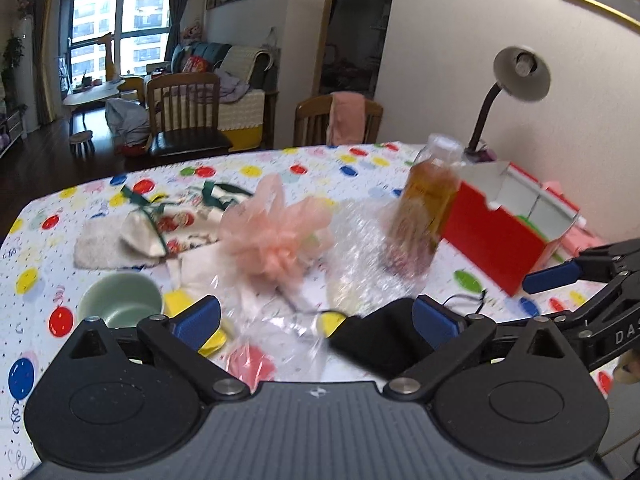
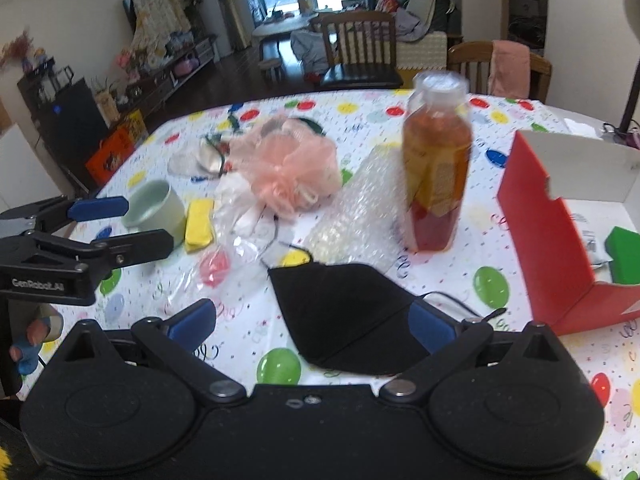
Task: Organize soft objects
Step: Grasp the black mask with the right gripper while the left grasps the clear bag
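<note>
A black face mask (image 2: 344,312) lies flat on the balloon-print tablecloth, between the wide-apart fingers of my right gripper (image 2: 312,326), which is open; the mask's right end overlaps the right finger. My left gripper (image 1: 316,320) is also open, over a crumpled clear plastic bag (image 1: 280,340), with the mask (image 1: 384,340) by its right finger. Further back lie a pink mesh bath puff (image 1: 272,240), bubble wrap (image 1: 360,240), a floral pouch with green ribbon (image 1: 172,220) and a white towel (image 1: 100,248). The left gripper (image 2: 144,222) shows at the left of the right wrist view.
A bottle of amber liquid (image 2: 436,168) stands mid-table beside an open red box (image 2: 552,240) holding a green item (image 2: 624,252). A pale green cup (image 2: 156,208) and a yellow sponge (image 2: 200,224) sit at the left. A desk lamp (image 1: 516,76) and wooden chairs stand behind.
</note>
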Action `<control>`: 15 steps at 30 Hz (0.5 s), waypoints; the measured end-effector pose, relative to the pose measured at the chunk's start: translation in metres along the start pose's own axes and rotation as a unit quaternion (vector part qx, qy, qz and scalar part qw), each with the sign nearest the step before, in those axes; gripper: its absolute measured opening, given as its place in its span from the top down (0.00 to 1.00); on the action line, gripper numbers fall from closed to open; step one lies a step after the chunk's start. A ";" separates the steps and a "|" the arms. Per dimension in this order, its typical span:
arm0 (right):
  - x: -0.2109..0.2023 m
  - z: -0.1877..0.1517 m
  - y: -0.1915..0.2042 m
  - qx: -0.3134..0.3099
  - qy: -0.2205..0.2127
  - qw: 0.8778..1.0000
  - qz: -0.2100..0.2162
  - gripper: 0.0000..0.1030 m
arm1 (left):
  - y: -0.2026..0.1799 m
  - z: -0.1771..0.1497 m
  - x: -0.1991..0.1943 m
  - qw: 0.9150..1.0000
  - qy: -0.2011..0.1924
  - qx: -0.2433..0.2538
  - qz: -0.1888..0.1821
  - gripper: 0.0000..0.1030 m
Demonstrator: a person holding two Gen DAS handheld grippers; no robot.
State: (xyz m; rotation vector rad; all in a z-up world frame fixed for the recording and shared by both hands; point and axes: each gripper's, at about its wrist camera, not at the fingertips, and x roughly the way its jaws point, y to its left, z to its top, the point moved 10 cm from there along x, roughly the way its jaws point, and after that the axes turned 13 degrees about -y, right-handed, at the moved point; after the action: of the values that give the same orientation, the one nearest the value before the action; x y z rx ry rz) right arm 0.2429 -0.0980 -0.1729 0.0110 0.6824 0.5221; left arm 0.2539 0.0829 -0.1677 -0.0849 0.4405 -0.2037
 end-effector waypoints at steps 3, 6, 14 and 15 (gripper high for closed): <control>0.011 -0.010 0.006 -0.016 0.015 1.000 0.001 0.00 | 0.006 -0.016 0.008 1.000 0.014 -0.007 0.003 0.00; 0.023 -0.020 0.012 -0.037 0.029 0.999 0.003 0.01 | 0.013 -0.031 0.018 0.999 0.035 -0.013 0.014 0.00; 0.049 -0.039 0.017 -0.079 0.058 0.995 0.001 0.05 | 0.020 -0.056 0.049 0.996 0.072 -0.015 0.045 0.00; 0.052 -0.040 0.018 -0.084 0.061 0.995 0.001 0.05 | 0.021 -0.059 0.052 0.996 0.076 -0.016 0.052 0.00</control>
State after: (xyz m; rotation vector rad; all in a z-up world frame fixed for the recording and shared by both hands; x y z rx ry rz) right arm 0.2442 -0.0651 -0.2322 -0.1799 0.7550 0.5839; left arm 0.2786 0.0904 -0.2449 -0.0785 0.5985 -0.1002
